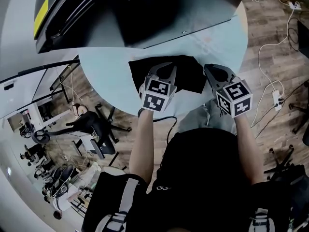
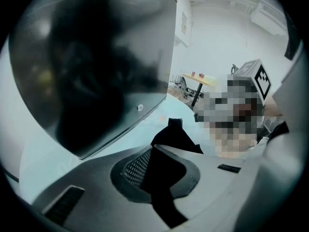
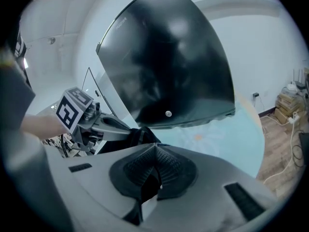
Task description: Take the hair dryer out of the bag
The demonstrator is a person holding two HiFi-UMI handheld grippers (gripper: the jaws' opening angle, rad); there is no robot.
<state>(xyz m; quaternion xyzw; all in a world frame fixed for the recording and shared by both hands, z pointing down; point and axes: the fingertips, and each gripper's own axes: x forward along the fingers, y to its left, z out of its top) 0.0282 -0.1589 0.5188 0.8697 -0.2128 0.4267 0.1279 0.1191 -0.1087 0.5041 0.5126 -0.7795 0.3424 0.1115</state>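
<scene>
A flat black bag (image 1: 188,76) lies on the round pale-blue table (image 1: 111,76), close to its near edge. My left gripper (image 1: 163,67) is over the bag's middle, shut on a fold of its black fabric (image 2: 176,137), which sticks out past the jaw tips (image 2: 153,146). My right gripper (image 1: 207,67) is at the bag's right edge with its jaws shut (image 3: 155,146). The bag (image 3: 140,135) shows just left of them, and I cannot tell whether any fabric is caught. No hair dryer shows in any view.
A large black panel (image 1: 159,8) stands on the table just beyond the bag. Cables and a power strip (image 1: 276,98) lie on the wooden floor to the right. An office chair (image 1: 96,124) stands below the table's left edge.
</scene>
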